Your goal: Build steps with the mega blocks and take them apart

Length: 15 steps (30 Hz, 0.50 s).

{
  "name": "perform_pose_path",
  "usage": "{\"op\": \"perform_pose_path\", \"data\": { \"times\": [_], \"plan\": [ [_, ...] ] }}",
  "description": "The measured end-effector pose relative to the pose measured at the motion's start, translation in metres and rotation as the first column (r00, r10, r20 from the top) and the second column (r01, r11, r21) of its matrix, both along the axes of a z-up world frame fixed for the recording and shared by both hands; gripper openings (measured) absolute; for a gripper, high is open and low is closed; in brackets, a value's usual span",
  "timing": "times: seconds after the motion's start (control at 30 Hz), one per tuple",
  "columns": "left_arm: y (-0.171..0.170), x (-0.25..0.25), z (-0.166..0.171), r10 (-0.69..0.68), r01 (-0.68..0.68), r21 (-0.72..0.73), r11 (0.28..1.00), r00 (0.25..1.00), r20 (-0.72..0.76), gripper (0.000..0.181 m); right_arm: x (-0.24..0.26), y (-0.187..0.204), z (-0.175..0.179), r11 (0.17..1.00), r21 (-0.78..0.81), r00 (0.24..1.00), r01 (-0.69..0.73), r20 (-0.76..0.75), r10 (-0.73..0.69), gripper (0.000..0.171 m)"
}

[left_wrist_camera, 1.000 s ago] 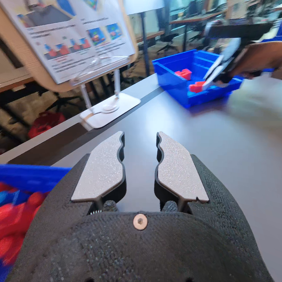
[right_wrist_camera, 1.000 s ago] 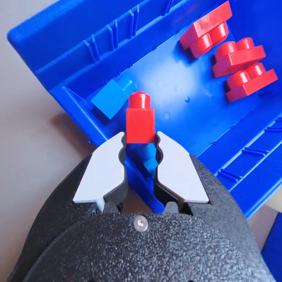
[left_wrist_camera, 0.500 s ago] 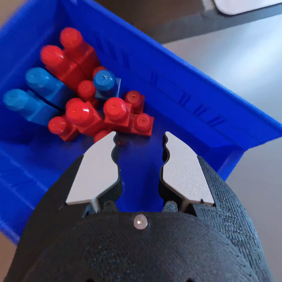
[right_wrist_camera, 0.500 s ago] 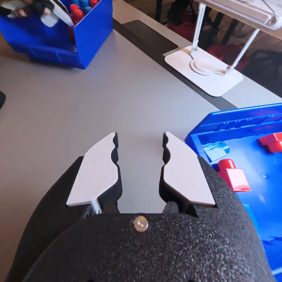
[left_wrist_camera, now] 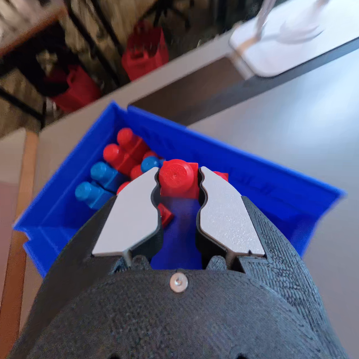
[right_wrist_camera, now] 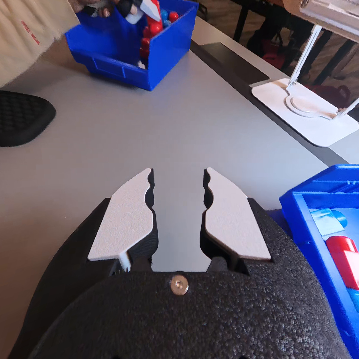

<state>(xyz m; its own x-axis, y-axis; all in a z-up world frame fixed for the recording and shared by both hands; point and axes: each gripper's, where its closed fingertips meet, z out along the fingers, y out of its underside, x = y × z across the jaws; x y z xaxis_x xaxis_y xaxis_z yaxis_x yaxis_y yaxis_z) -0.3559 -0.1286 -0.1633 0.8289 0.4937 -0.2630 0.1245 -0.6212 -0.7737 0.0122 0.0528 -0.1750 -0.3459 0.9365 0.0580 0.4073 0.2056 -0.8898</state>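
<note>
A grey table (left_wrist_camera: 291, 145) holds a blue bin (left_wrist_camera: 242, 161) full of red and blue blocks. In the left wrist view, the left gripper (left_wrist_camera: 178, 180) is above this bin, squeezed tight on a red block (left_wrist_camera: 177, 179), knob facing the camera. More blocks (left_wrist_camera: 108, 174) lie in the bin just past it.

In the right wrist view, the right gripper (right_wrist_camera: 178, 180) hangs over the bare table with its fingers apart and nothing between them. Far beyond it sits that blue bin (right_wrist_camera: 167, 54). A second blue bin (right_wrist_camera: 303, 223) with a few blocks is just beside it. A white stand (right_wrist_camera: 310, 116) is near the table edge

Grey table (right_wrist_camera: 174, 120): 2 blue bins (right_wrist_camera: 108, 56) (right_wrist_camera: 303, 209), white stand base (right_wrist_camera: 310, 120).
</note>
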Motion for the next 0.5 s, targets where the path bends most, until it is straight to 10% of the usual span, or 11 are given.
{"op": "perform_pose_path", "data": {
  "times": [0.1,0.27,0.5],
  "plan": [
    [0.022,0.059,0.053,-0.207,0.215,0.184,0.959,0.976,-0.066,0.036,-0.003,-0.011,0.011,0.999,-0.019,0.997,-0.041,-0.065,0.040,0.049],
    [0.063,0.189,0.100,-0.557,0.448,0.562,0.696,0.830,0.029,0.036,-0.014,-0.029,0.033,0.993,0.120,0.971,-0.002,-0.238,0.031,0.060],
    [0.116,0.314,0.056,-0.726,0.337,0.742,0.580,0.626,0.283,0.036,-0.024,-0.065,0.046,0.874,0.434,0.878,0.219,-0.479,0.018,0.050]
  ]
}}
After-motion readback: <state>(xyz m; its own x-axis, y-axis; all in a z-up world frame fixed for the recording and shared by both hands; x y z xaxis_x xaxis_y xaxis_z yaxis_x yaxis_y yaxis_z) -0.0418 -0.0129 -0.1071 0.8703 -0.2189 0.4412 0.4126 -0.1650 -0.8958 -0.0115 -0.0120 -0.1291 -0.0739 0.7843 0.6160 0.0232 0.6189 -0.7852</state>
